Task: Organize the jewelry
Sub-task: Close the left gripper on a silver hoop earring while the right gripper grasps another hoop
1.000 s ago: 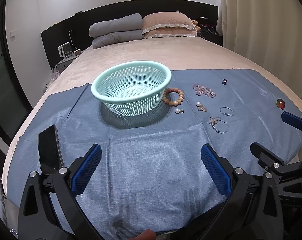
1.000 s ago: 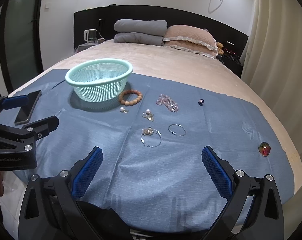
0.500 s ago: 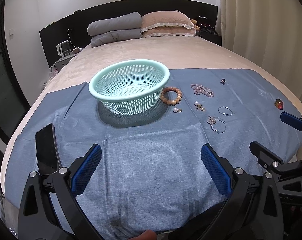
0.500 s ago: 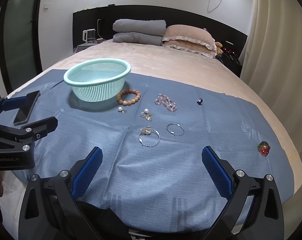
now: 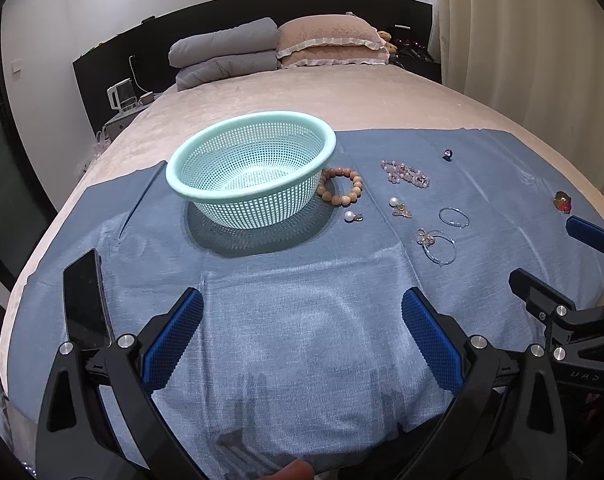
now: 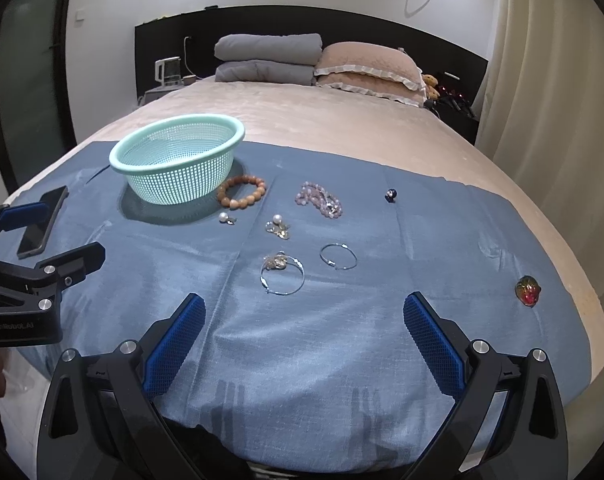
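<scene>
A mint green mesh basket point(image 5: 250, 172) point(image 6: 178, 160) stands on a blue cloth point(image 5: 302, 300) point(image 6: 381, 320) spread over the bed, with nothing inside. To its right lie a wooden bead bracelet point(image 5: 341, 188) point(image 6: 242, 191), a pale purple bead bracelet point(image 5: 405, 172) point(image 6: 319, 199), two pearl earrings point(image 6: 228, 218) point(image 6: 278, 227), two thin silver bangles point(image 6: 282, 275) point(image 6: 337, 257), a small blue ring point(image 6: 391, 195) and a red brooch point(image 6: 527, 290). My left gripper point(image 5: 302, 336) and my right gripper point(image 6: 303, 332) hover open over the cloth's near edge, holding nothing.
A black phone point(image 5: 85, 300) point(image 6: 42, 222) lies on the cloth at the near left. Folded grey blankets point(image 6: 268, 58) and pink pillows point(image 6: 365, 70) sit at the headboard. A curtain point(image 6: 549, 100) hangs on the right. A nightstand with a kettle point(image 5: 122, 94) stands at the left.
Both grippers have shifted slightly, so the basket and jewelry sit a little to the left in view. Both stay open and nothing on the cloth has moved.
</scene>
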A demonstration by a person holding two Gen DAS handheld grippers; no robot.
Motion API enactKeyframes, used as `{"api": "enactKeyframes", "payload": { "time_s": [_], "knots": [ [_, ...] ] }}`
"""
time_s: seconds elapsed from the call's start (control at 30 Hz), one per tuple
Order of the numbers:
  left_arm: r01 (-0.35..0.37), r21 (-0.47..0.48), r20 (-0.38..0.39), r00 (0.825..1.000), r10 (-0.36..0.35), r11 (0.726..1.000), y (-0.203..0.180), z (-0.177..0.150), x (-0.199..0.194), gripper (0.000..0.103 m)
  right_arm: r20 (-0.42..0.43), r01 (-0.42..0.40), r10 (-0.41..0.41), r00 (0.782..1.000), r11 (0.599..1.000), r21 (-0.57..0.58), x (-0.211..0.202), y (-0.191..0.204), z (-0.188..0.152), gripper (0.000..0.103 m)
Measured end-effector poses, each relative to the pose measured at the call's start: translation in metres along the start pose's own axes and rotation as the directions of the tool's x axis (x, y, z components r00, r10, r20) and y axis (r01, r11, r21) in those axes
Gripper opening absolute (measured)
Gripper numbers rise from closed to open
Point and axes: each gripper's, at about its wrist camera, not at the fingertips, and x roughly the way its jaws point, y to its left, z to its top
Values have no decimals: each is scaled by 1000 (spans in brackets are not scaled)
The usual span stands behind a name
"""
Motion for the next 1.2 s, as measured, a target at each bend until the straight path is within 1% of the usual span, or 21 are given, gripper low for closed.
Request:
{"api": "enactKeyframes", "payload": {
  "time_s": [0.2,0.33,0.5,0.57,0.67,0.77,0.83,0.9,1.0,1.07,1.1,1.13,1.17,1.2],
  "knots": [
    [25,15,-25,999,-25,1000,-6,4,18,97,-38,11,-10,999,1000,11,19,-13,0,96],
    [58,42,-50,997,-56,997,-14,7,34,97,-75,16,-15,997,1000,26,38,-28,2,96],
    [118,59,-93,989,-113,991,-24,14,60,97,-133,-36,36,990,999,5,72,-40,11,96],
    [141,83,-102,986,-132,987,-31,18,70,97,-145,-63,62,987,998,-8,88,-48,17,96],
    [180,106,-109,980,-168,978,-44,23,81,97,-186,-114,114,976,993,9,114,-64,26,96],
    [246,144,-117,966,-230,958,-59,29,91,97,-229,-185,185,956,983,24,139,-76,30,96],
    [308,159,-128,948,-290,938,-66,31,97,97,-241,-202,196,951,979,3,150,-80,30,95],
    [355,180,-145,932,-332,917,-74,32,104,97,-260,-219,212,942,976,3,162,-84,30,95],
    [389,222,-165,919,-359,894,-85,32,112,97,-263,-251,244,933,968,6,175,-87,31,95],
    [416,237,-168,908,-385,878,-91,35,116,97,-285,-282,276,918,959,18,186,-88,30,96],
    [420,246,-170,906,-388,873,-95,36,118,97,-281,-284,275,919,959,8,189,-86,27,97],
    [414,261,-171,909,-381,872,-99,36,122,98,-254,-285,274,927,958,-7,188,-86,26,97],
    [415,271,-182,908,-377,868,-102,36,128,97,-234,-291,280,931,957,-14,187,-86,23,97],
    [428,268,-195,902,-386,863,-104,36,133,97,-211,-297,288,934,955,-12,186,-87,20,97]
  ]
}}
